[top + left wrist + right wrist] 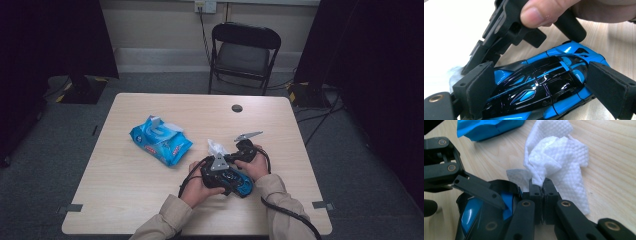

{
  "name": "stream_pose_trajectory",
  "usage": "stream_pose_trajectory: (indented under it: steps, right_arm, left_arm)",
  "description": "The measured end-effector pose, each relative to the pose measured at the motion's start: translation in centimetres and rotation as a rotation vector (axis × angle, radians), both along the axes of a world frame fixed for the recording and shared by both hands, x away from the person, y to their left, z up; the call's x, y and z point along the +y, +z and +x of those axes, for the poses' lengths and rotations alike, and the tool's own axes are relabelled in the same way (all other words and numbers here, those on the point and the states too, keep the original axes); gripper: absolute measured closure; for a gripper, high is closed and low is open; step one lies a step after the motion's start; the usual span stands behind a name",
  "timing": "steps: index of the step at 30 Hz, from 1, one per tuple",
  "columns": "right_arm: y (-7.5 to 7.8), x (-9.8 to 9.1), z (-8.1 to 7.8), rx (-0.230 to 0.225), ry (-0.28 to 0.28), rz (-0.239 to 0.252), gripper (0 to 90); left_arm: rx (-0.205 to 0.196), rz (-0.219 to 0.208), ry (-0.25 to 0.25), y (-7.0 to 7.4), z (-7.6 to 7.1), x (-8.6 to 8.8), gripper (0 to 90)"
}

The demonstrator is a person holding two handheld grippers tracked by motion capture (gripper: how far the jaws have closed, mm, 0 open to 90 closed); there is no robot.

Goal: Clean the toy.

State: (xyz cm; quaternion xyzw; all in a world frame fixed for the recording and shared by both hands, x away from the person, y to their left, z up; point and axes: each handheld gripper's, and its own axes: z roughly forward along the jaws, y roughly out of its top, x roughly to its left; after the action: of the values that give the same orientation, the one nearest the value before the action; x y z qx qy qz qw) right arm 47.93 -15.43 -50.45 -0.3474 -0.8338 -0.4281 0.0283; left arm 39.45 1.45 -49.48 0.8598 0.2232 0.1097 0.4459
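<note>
A glossy blue and black toy car point(536, 85) lies between the padded jaws of my left gripper point(541, 87), whose pads point(480, 82) press on both its ends. In the high view the car point(242, 184) sits low over the table's front middle, held by my left gripper point(222, 175). My right gripper point(542, 185) is shut on a crumpled white wipe point(556, 157) and holds it right beside the car point(471, 215). In the high view the wipe point(216, 147) pokes out just beyond the hands, with my right gripper point(227, 156) behind it.
A blue pack of wipes point(160, 140) with its flap open lies left of centre on the wooden table point(130, 200). A round cable hole point(237, 108) sits near the far edge. A black folding chair point(243, 50) stands beyond the table.
</note>
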Motion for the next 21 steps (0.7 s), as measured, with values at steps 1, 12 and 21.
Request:
stream_pose_trajectory:
  steps: [1,12,21]
  right_arm:
    - [0.1,-0.1,0.0,-0.002,-0.002,-0.003,88.3]
    - [1.2,-2.1,-0.2,-0.051,-0.063,-0.047,74.2]
    - [2.6,-2.8,-0.1,-0.070,-0.109,-0.032,58.4]
  left_arm:
    - [0.000,0.001,0.000,0.0,0.0,0.0,8.4]
    - [0.002,0.003,0.002,0.0,0.0,0.0,8.4]
    - [0.001,0.005,0.001,0.0,0.0,-0.1,8.4]
